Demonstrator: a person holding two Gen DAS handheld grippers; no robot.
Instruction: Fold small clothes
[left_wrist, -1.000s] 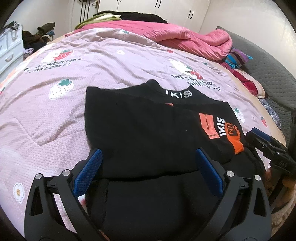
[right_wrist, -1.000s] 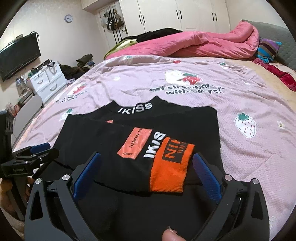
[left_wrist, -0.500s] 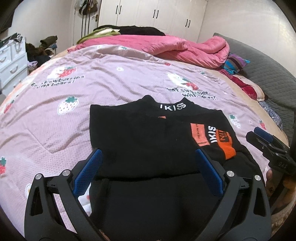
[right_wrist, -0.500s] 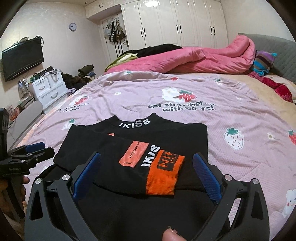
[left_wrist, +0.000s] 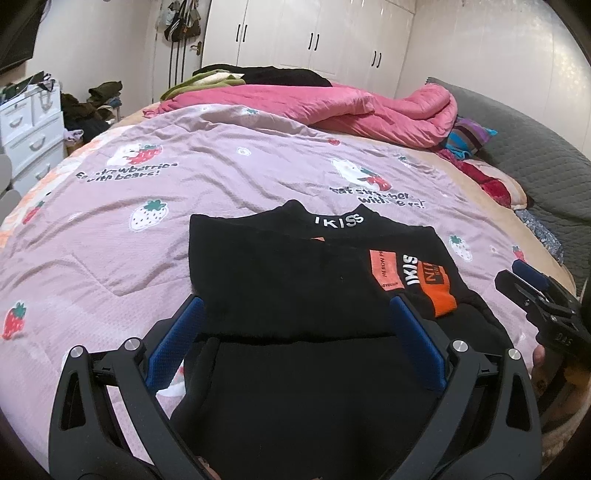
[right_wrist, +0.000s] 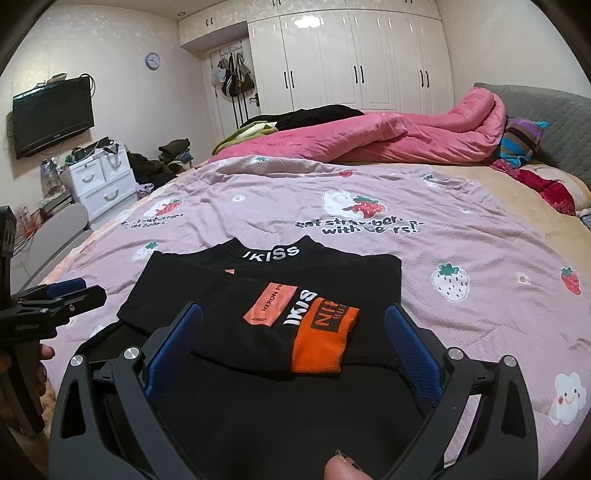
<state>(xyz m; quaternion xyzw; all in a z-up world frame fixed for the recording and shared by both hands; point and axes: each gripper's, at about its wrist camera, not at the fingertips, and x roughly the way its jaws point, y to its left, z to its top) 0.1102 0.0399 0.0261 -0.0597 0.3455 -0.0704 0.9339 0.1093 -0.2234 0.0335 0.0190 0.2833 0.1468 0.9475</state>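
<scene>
A small black top with white "IKISS" lettering and an orange sleeve cuff lies partly folded on the pink strawberry bedspread; it also shows in the right wrist view. Both sleeves are folded across the body. My left gripper is open and empty, held above the near hem. My right gripper is open and empty above the same near edge, with the orange cuff between its fingers in view. Each gripper shows at the edge of the other's view.
A rumpled pink duvet and dark clothes lie at the far side of the bed. A grey headboard and striped pillow are at the right. White drawers stand off the bed's left edge.
Both grippers have pulled back and risen away from the top, staying open. The garment has not moved.
</scene>
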